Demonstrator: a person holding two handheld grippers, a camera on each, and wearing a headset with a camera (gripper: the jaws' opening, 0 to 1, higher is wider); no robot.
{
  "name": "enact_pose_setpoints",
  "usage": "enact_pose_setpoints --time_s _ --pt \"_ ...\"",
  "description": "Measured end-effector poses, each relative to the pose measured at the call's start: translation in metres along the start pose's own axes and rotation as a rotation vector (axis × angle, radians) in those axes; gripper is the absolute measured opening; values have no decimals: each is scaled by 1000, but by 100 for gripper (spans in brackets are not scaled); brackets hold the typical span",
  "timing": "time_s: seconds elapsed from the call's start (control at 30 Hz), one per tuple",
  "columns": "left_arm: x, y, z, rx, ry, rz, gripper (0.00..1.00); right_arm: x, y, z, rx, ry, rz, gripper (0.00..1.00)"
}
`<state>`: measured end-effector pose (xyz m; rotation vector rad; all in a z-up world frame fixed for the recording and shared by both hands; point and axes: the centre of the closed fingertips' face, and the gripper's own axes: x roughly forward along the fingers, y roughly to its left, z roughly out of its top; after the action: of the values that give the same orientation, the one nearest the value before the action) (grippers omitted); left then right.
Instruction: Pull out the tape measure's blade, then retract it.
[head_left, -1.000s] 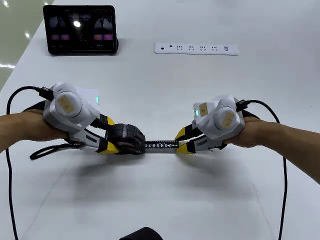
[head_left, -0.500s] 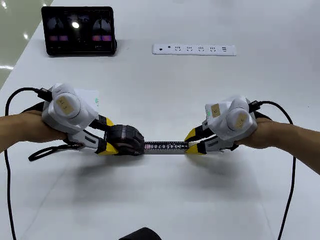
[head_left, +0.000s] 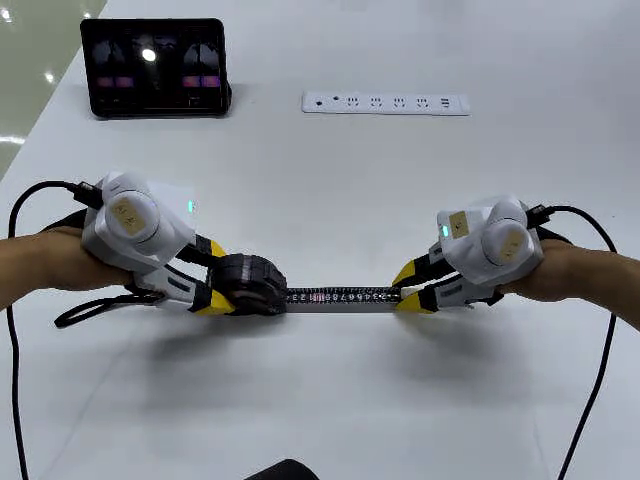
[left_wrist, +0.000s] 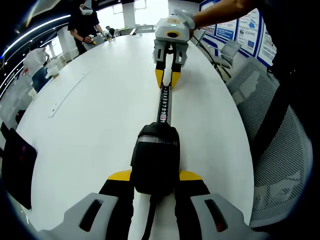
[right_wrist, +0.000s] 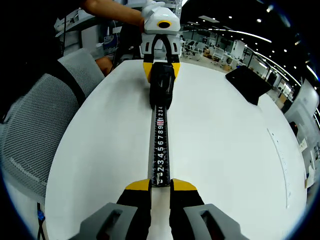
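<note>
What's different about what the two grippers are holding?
The left gripper is clamped around the chunky black tape measure case; the right gripper pinches just the tip of the thin blade. The left gripper's fingers stand wide apart, the right gripper's nearly together. Both have yellow-tipped fingers and sit low over the white table.

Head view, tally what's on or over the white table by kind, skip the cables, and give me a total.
Tape measure: 1
Tablet: 1
Power strip: 1
Hand-held grippers: 2, the left hand-held gripper and the right hand-held gripper
Total: 5
</note>
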<state>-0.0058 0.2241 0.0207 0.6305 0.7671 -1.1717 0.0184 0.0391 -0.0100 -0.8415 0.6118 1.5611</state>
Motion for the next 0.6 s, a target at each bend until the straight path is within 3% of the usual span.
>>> enact_pose_setpoints --time_s 0.6 --pt "0 0 0 1 3 1 25 -19 3 -23 27 27 -10 10"
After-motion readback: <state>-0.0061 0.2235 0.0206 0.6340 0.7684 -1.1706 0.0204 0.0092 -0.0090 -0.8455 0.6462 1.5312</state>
